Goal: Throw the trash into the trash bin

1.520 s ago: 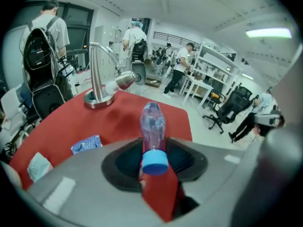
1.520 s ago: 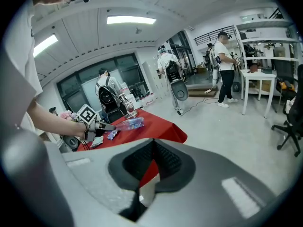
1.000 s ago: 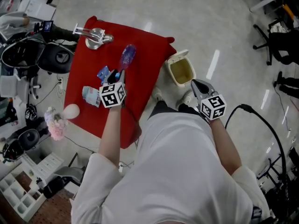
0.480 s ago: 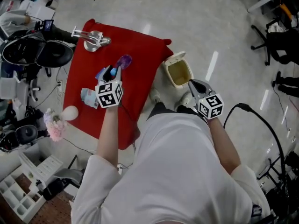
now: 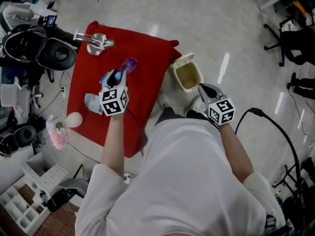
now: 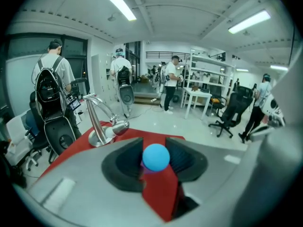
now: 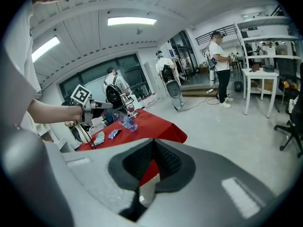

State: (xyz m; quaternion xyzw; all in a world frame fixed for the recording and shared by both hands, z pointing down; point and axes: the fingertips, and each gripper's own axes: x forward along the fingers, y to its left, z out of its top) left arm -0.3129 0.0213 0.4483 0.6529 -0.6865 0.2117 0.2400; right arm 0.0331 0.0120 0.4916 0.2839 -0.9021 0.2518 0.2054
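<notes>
A clear plastic bottle point(image 5: 129, 64) with a purple label and a blue cap point(image 6: 156, 157) hangs over the red table point(image 5: 147, 45). My left gripper point(image 5: 117, 76) is shut on its cap end, and the cap fills the gap between the pads in the left gripper view. In the right gripper view the bottle point(image 7: 127, 123) slants down from the left gripper point(image 7: 105, 106). The small cream trash bin point(image 5: 178, 75) stands on the floor by the table's right edge, lid open. My right gripper point(image 5: 202, 87) hovers just below the bin, shut with nothing in it point(image 7: 152, 151).
Two wrappers point(image 5: 92, 103) point(image 5: 107, 77) lie on the red cloth by the left gripper. A metal stand point(image 5: 96, 42) sits at the table's far end, a white egg shape point(image 5: 75, 118) and pink fluff point(image 5: 58, 132) at its left edge. Chairs and people stand around.
The left gripper has risen with the bottle and drifted slightly left; the bottle's far end is off the cloth. The right gripper has stayed by the bin.
</notes>
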